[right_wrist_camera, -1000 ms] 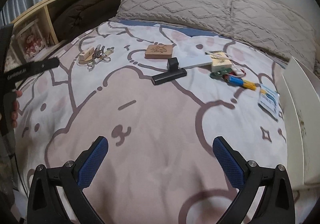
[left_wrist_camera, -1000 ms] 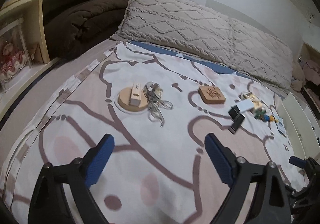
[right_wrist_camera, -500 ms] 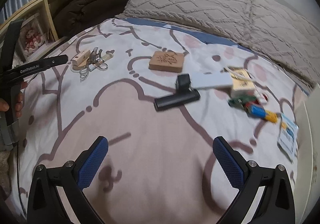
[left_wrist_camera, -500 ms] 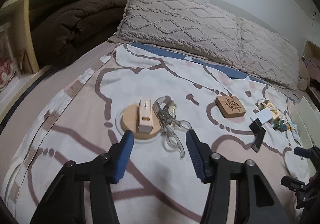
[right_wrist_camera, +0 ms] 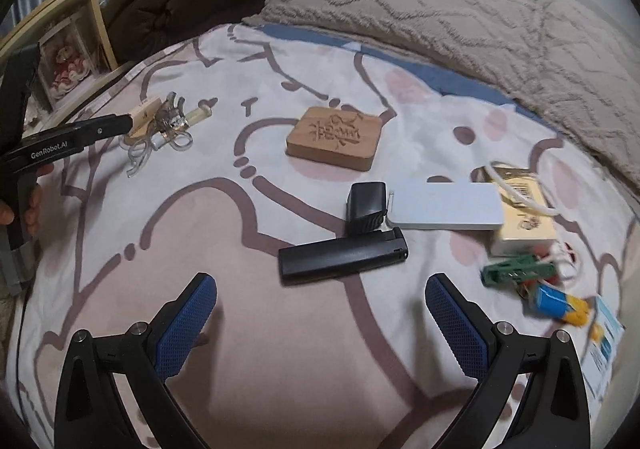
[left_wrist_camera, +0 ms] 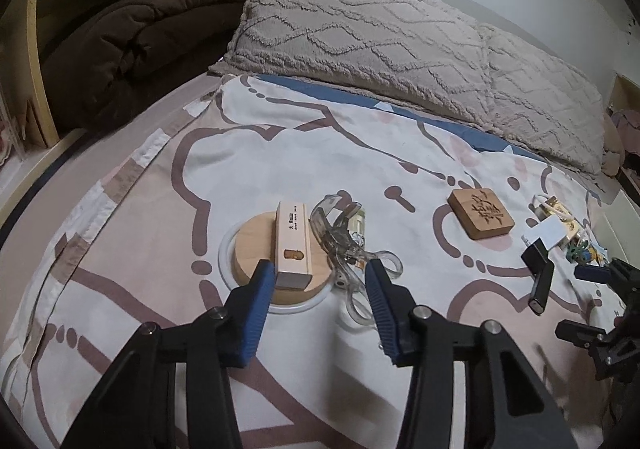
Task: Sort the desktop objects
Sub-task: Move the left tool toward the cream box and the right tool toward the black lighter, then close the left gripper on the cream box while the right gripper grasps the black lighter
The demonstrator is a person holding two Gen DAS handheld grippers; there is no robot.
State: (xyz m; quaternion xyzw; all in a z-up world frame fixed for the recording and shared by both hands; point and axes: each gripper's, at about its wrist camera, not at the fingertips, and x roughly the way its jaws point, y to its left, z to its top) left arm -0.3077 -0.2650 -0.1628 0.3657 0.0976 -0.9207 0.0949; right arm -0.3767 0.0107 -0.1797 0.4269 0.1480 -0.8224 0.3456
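Observation:
In the left wrist view my left gripper (left_wrist_camera: 320, 277) is open, its jaws partly closed in. Its tips sit on either side of the near end of a small wooden box (left_wrist_camera: 294, 245) lying on a round wooden disc (left_wrist_camera: 256, 249), with clear plastic scissors (left_wrist_camera: 344, 245) beside it. In the right wrist view my right gripper (right_wrist_camera: 320, 303) is wide open and empty, just short of a long black bar (right_wrist_camera: 344, 256) with a black cap (right_wrist_camera: 366, 207). A carved wooden block (right_wrist_camera: 335, 137) lies beyond. The left gripper also shows at the far left of that view (right_wrist_camera: 116, 125).
A white power bank (right_wrist_camera: 446, 210), a yellow box (right_wrist_camera: 520, 217) with a white cable, a green part (right_wrist_camera: 518, 269) and a blue and yellow item (right_wrist_camera: 556, 301) lie at the right. Grey pillows (left_wrist_camera: 400, 49) line the back, a brown quilt (left_wrist_camera: 132, 29) and a wooden shelf the left.
My left gripper has moved forward to the wooden box and its jaws have narrowed. My right gripper has moved closer to the black bar and stays wide open.

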